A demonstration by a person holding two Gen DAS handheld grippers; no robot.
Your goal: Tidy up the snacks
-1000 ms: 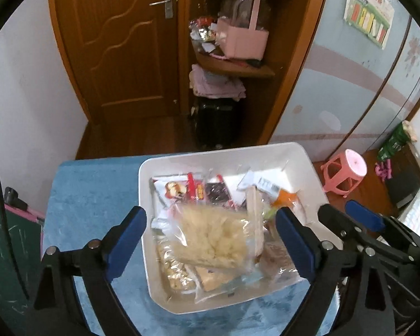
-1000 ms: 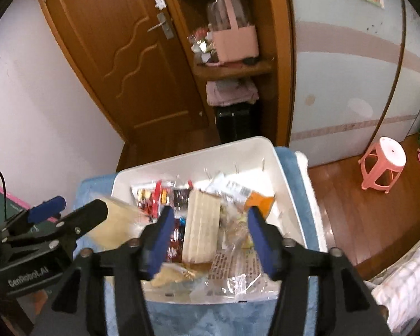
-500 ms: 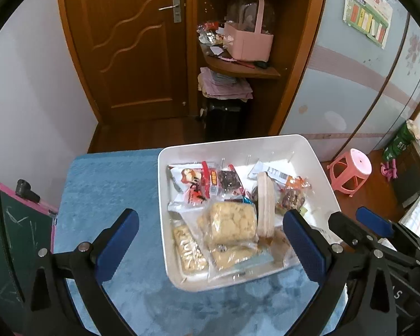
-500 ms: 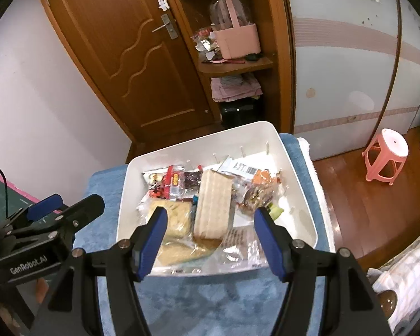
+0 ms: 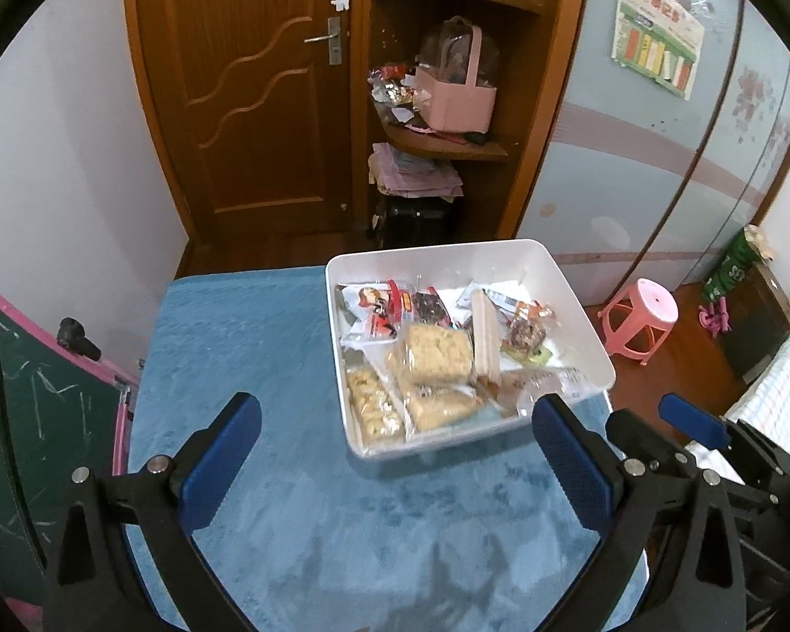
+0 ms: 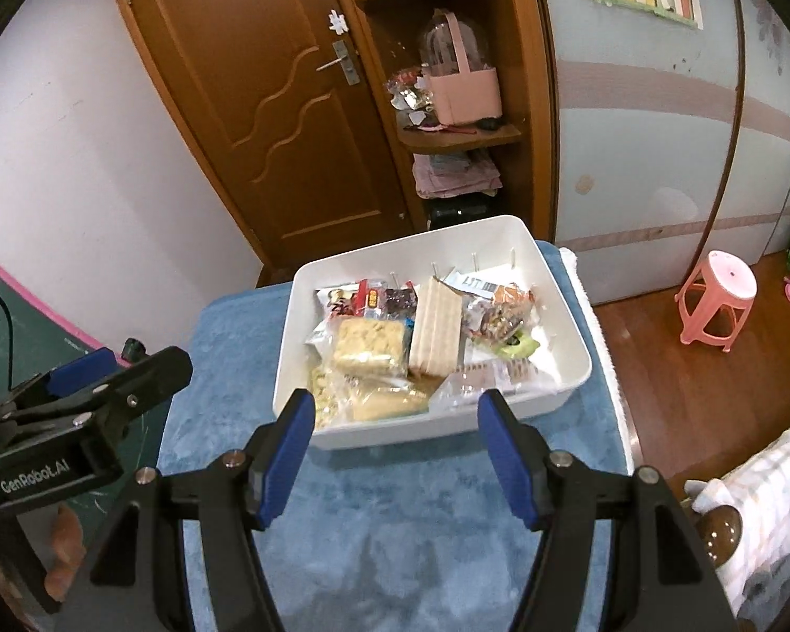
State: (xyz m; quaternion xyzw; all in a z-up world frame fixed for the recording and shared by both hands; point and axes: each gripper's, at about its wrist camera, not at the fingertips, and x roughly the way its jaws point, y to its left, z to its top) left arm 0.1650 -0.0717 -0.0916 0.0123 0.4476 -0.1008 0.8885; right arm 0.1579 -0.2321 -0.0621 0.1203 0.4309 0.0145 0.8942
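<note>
The left gripper (image 5: 395,442) is spread wide and empty; its jaws have just been opening with nothing between them. The right gripper (image 6: 392,440) is held partly open, also empty. Both are poised over the blue cloth (image 5: 268,347), short of the white bin (image 5: 574,305). The snacks (image 5: 437,353) are all seen lying inside the bin, one pale pack (image 6: 436,326) stood on edge. The sorting step appears finished; no loose snack is seen, so little more than withdrawal is called for.
</note>
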